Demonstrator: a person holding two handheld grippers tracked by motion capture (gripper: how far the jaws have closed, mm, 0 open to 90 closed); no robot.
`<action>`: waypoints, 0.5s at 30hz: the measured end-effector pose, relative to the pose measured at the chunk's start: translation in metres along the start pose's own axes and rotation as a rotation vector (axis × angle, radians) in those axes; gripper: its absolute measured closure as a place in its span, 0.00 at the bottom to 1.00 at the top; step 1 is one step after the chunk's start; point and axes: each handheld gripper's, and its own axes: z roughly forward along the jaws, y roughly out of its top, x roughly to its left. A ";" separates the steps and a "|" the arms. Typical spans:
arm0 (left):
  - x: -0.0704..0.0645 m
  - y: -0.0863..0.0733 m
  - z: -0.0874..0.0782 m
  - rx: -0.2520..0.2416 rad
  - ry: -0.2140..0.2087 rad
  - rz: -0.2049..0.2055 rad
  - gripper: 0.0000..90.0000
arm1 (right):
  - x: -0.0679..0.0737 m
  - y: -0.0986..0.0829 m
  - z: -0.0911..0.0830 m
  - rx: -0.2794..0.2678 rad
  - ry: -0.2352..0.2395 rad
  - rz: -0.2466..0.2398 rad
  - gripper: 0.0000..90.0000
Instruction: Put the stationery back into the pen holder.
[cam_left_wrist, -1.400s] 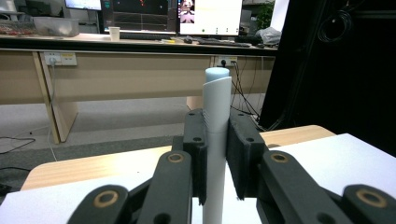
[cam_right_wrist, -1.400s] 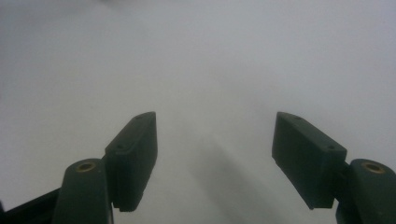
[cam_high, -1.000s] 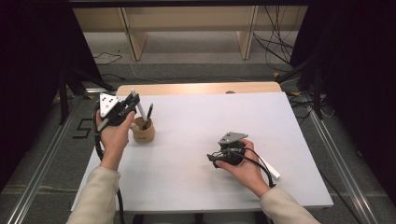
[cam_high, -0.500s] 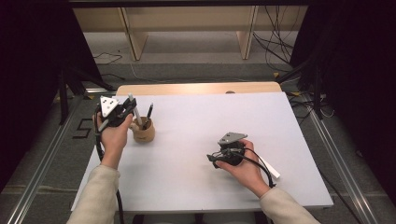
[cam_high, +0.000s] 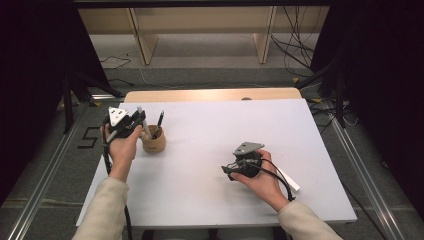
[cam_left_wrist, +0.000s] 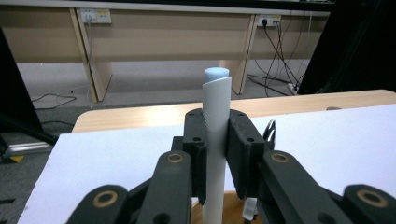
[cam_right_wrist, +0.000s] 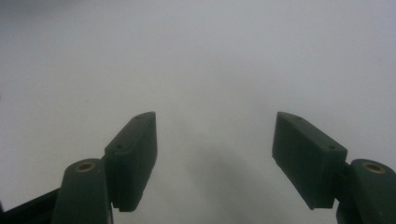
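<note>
From above, the left gripper (cam_high: 138, 121) sits at about nine o'clock on the white table (cam_high: 210, 125), right over a small wooden pen cup (cam_high: 153, 141), which carries a dark pen (cam_high: 159, 121) leaning toward one o'clock. That angle only hints at a pale stick between the jaws. The left gripper view makes it plain: the jaws are clamped on an upright white marker (cam_left_wrist: 215, 135) with a light blue cap end, its lower part running down toward the cup's wooden rim (cam_left_wrist: 231, 205), which is cut off at the bottom edge. A wire pen clip (cam_left_wrist: 270, 129) peeks out past the right jaw, the rest of it hidden.

At about five o'clock the right gripper (cam_high: 226, 171) rests low in the hand, pointing toward nine o'clock. Its own view (cam_right_wrist: 215, 158) shows the jaws spread wide over bare white table with nothing between them.
</note>
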 end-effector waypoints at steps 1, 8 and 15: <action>0.001 -0.001 0.001 0.005 0.000 -0.004 0.87 | 0.000 0.000 0.000 0.000 0.000 0.001 0.35; 0.003 -0.007 0.004 0.028 0.000 -0.009 0.87 | 0.000 0.000 0.000 0.001 0.001 0.002 0.35; 0.003 -0.012 0.006 0.046 0.000 -0.012 0.87 | 0.000 0.000 0.000 0.003 0.002 0.002 0.35</action>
